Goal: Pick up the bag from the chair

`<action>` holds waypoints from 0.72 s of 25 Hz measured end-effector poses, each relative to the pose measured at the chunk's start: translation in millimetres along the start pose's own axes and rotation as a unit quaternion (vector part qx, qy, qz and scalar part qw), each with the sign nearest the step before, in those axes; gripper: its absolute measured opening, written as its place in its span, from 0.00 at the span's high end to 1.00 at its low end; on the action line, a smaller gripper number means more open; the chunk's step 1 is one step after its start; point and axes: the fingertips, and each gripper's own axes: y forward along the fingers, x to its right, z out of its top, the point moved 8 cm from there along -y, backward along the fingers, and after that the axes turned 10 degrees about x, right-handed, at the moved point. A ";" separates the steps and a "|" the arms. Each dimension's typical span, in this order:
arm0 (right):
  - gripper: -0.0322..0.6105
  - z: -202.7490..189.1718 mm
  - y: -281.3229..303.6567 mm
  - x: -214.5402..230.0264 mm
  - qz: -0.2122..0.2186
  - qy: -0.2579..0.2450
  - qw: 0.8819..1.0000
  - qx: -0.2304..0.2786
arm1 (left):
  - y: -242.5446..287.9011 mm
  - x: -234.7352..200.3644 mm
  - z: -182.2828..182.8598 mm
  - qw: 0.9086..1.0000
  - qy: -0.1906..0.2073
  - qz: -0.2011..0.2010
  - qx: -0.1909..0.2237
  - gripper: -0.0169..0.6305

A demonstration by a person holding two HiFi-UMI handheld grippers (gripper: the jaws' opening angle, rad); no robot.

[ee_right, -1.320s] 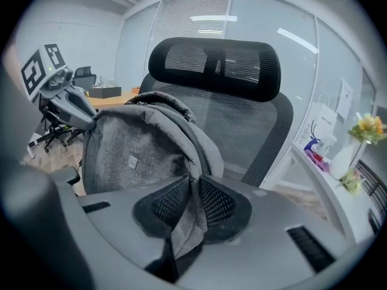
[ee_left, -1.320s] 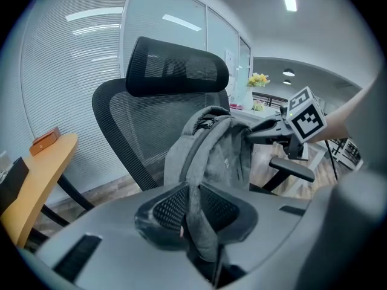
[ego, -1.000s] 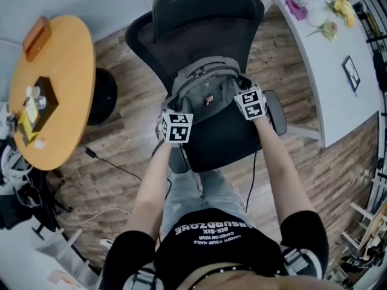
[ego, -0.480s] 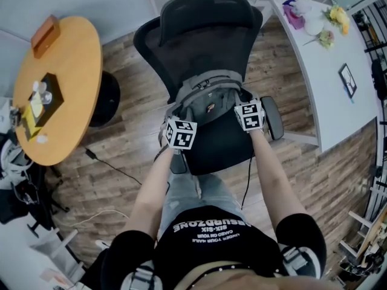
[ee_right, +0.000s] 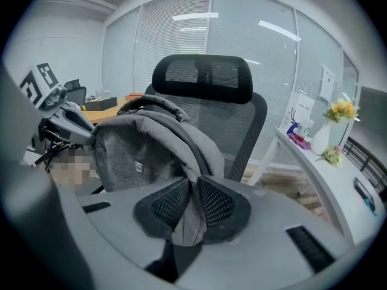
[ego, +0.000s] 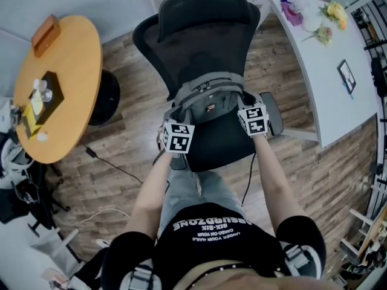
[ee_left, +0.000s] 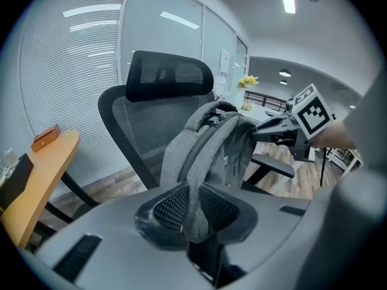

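A grey backpack (ego: 208,98) stands upright on the seat of a black mesh office chair (ego: 199,35). My left gripper (ego: 172,118) is at the bag's left side, shut on a grey shoulder strap (ee_left: 199,180) that runs between its pads. At the bag's right side my right gripper (ego: 245,98) is shut on the other strap (ee_right: 192,204). The left gripper view shows the backpack (ee_left: 211,144) with the right gripper (ee_left: 284,128) beyond it. In the right gripper view the backpack (ee_right: 145,150) fills the middle, with the left gripper (ee_right: 63,122) at its far side.
A round wooden table (ego: 51,89) with a black box and small items stands to the left. A white desk (ego: 329,65) with flowers and a frame runs along the right. A black cable (ego: 112,165) lies on the wood floor. The chair's armrest (ego: 271,113) sits beside my right gripper.
Both grippers have shifted slightly toward me while holding the straps; the bag stays on the seat.
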 end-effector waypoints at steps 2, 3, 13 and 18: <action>0.85 1.1 -10.1 -3.3 -0.002 0.005 1.000 0.004 | -6.2 1.0 1.5 1.000 -0.002 -0.001 0.005 0.86; 0.85 1.9 -14.8 -4.5 -0.004 0.008 1.000 0.006 | -9.3 1.4 3.3 1.000 -0.003 0.000 0.009 0.86; 0.85 29.8 -69.2 -16.6 -0.017 0.036 0.998 0.045 | -52.9 2.7 35.8 0.998 -0.003 0.003 0.067 0.86; 0.85 58.2 -101.3 -22.6 -0.031 0.047 0.995 0.083 | -84.7 1.9 60.5 0.994 -0.005 0.001 0.108 0.86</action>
